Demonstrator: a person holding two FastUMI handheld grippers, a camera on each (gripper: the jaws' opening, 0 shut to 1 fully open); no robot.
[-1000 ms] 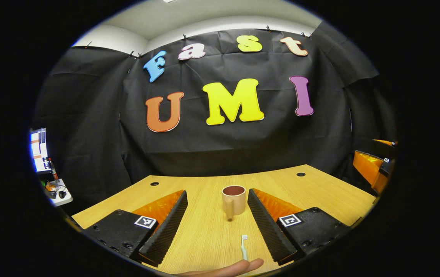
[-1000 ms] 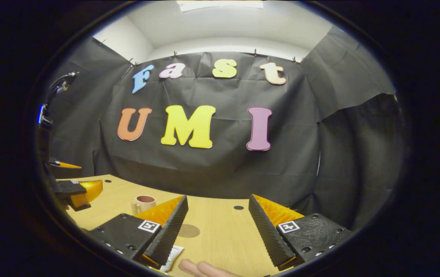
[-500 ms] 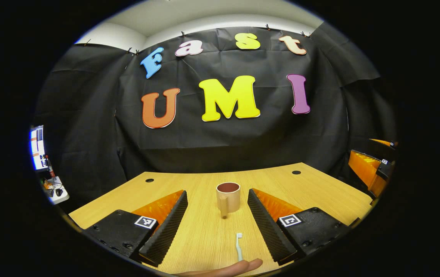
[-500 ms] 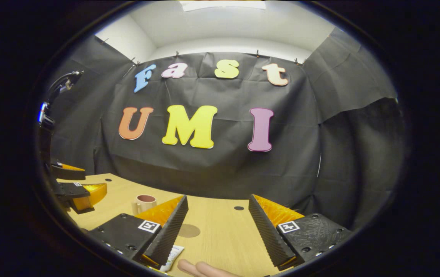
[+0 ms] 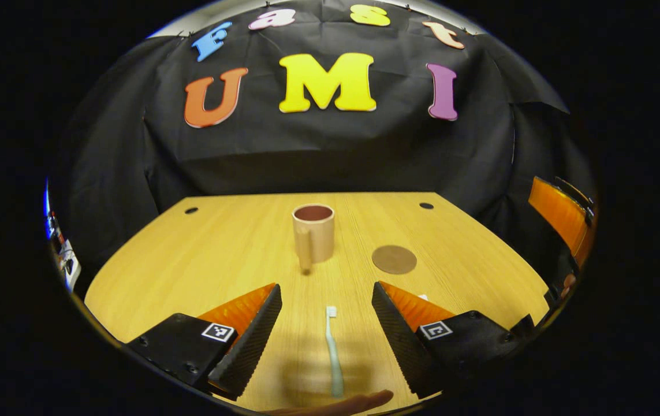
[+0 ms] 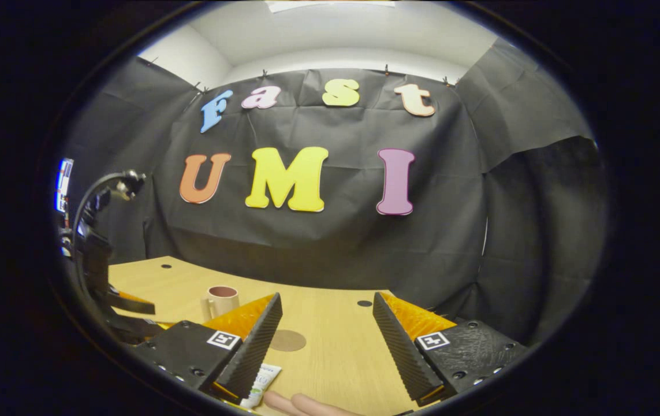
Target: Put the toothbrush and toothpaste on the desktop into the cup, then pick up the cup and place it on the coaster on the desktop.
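In the left gripper view a pale toothbrush (image 5: 333, 352) lies flat on the wooden desk (image 5: 202, 260), head pointing away, between the fingers of my open left gripper (image 5: 326, 341), which hovers above it. Beyond stands a beige cup (image 5: 313, 232) with its handle toward me, and a round brown coaster (image 5: 394, 259) lies to its right. In the right gripper view my right gripper (image 6: 323, 349) is open over the desk (image 6: 335, 346), with the toothpaste tube (image 6: 263, 383) partly hidden under its left finger. The cup (image 6: 221, 300) and coaster (image 6: 287, 340) sit farther off.
The other gripper (image 5: 560, 219) shows at the right edge of the left gripper view, and the left one (image 6: 104, 277) at the left edge of the right gripper view. A fingertip (image 5: 358, 400) shows at the bottom. Cable holes (image 5: 426, 205) mark the desk's far side.
The left gripper has risen and tilted down, so the toothbrush now sits between its fingers and the coaster has come into sight. The right gripper has barely moved.
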